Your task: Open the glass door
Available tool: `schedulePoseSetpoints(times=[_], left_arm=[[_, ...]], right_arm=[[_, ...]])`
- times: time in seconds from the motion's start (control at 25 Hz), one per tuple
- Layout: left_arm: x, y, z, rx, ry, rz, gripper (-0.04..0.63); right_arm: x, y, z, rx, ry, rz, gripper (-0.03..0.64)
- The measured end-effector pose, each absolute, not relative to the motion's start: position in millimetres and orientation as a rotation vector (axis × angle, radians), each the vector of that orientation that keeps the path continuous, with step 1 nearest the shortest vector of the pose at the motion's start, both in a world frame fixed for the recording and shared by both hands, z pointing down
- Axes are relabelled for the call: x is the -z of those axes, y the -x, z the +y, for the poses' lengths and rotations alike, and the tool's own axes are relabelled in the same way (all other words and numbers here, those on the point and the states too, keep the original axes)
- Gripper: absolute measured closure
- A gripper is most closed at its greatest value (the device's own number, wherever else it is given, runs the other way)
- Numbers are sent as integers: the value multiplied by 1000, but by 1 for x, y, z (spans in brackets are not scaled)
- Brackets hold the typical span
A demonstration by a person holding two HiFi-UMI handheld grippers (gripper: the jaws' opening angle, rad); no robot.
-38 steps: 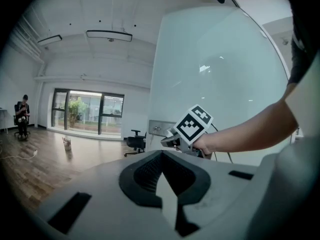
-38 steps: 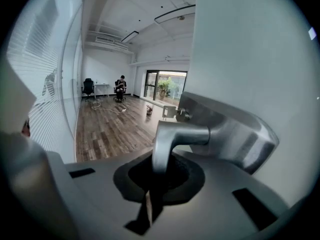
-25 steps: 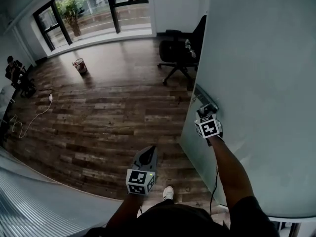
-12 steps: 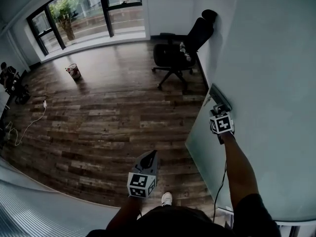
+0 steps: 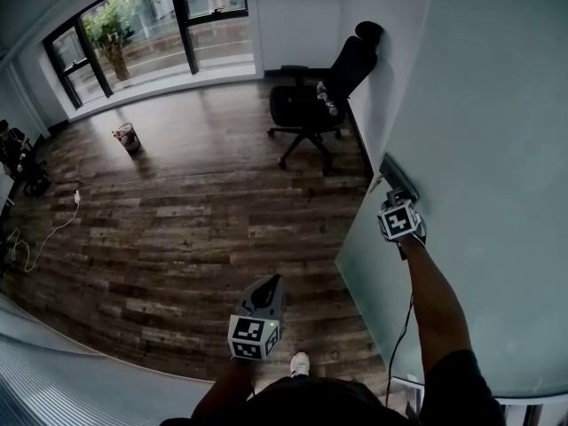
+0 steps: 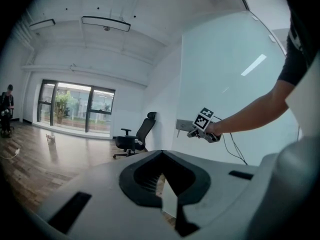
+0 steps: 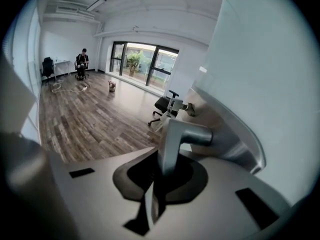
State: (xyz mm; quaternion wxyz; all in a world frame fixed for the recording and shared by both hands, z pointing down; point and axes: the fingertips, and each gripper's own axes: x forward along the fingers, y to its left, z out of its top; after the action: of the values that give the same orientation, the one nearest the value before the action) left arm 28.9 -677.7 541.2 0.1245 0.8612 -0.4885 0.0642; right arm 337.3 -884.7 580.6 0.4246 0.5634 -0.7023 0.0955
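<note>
The frosted glass door [image 5: 479, 149] fills the right of the head view, its edge toward the room. A metal lock plate [image 5: 398, 177] on it carries a lever handle [image 7: 176, 136]. My right gripper [image 5: 395, 200] is at that plate. In the right gripper view its jaws [image 7: 151, 200] are shut on the lever, which rises from between them. From the left gripper view, the right gripper [image 6: 196, 132] shows at the plate with the arm stretched out. My left gripper [image 5: 269, 284] hangs low at the middle over the wood floor, shut with nothing in it [image 6: 170, 210].
A black office chair [image 5: 315, 105] stands against the white wall just past the door's edge. A small bin [image 5: 126, 137] stands on the floor before the big windows [image 5: 151, 25]. A white cable [image 5: 44, 229] lies at the left. A person [image 7: 81, 61] sits far off.
The door's edge has swung to the right with my right gripper still on the handle, uncovering the whole chair. My left gripper has kept low at the middle.
</note>
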Motion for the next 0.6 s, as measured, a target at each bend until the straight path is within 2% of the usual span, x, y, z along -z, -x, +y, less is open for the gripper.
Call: schedulePoseSetpoints(times=[0.04,0.16,0.24,0.44,0.6], left_arm=[[-542,-32,-676,-177,-2508,-1418,597],[-540,-42,-669,-163,-2528,-1381,597],[-534,-49,-667,-162,-2553,-1356,597],[-531,-57,-661,-159,-2554,-1347,597],[-526,-54,-648,-166,-2564,-1370,597]], right_arm=[[-579,-337,-883,-214,-1384,-1733,594],[-575,-332,-876,-166,-1304,-1667,496],[-566,-332,-875,-139,-1276,-1640,474],[-544,-346,-865,-138,-1392,-1730,463],[-512,-358,-843,-1,-1562,-1787,450]])
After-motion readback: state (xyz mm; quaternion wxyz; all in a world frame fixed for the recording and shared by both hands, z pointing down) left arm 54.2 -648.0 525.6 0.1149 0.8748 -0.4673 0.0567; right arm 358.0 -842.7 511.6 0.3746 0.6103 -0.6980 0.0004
